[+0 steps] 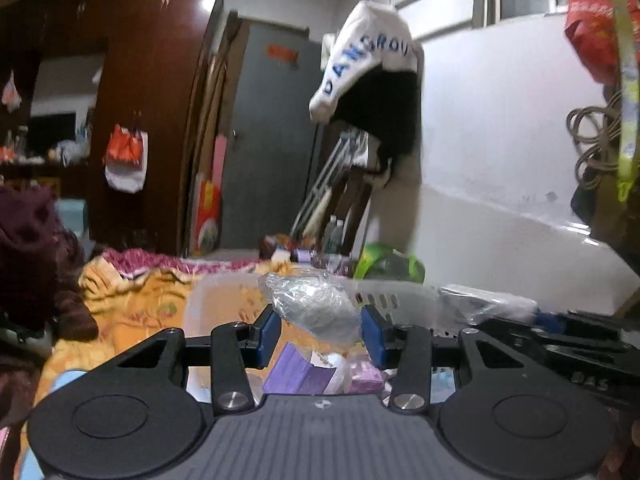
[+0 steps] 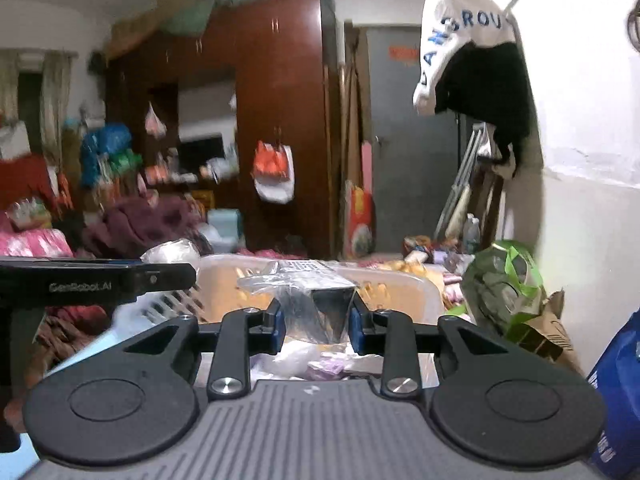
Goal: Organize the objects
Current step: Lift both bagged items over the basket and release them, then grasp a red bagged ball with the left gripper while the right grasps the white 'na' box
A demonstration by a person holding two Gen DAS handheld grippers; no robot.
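Note:
My left gripper (image 1: 320, 330) is shut on a crumpled clear plastic bag (image 1: 316, 304) with something pale grey inside, held above a translucent plastic basket (image 1: 208, 300). Purple packets (image 1: 298, 372) lie in the basket below it. My right gripper (image 2: 316, 328) is shut on a clear bag with a dark shiny item (image 2: 320, 304), held over the same basket (image 2: 408, 292). The left gripper's body (image 2: 92, 280) shows at the left of the right wrist view, with its bag (image 2: 172, 252) behind. The right gripper's body (image 1: 560, 344) shows at the right of the left wrist view.
The basket rests on a bed with an orange patterned sheet (image 1: 132, 300). A maroon blanket (image 1: 32, 248) lies at left. A green bag (image 2: 504, 280) and a blue bag (image 2: 616, 392) stand at right by the white wall. A wardrobe (image 2: 280, 120) and grey door (image 1: 272, 140) stand behind.

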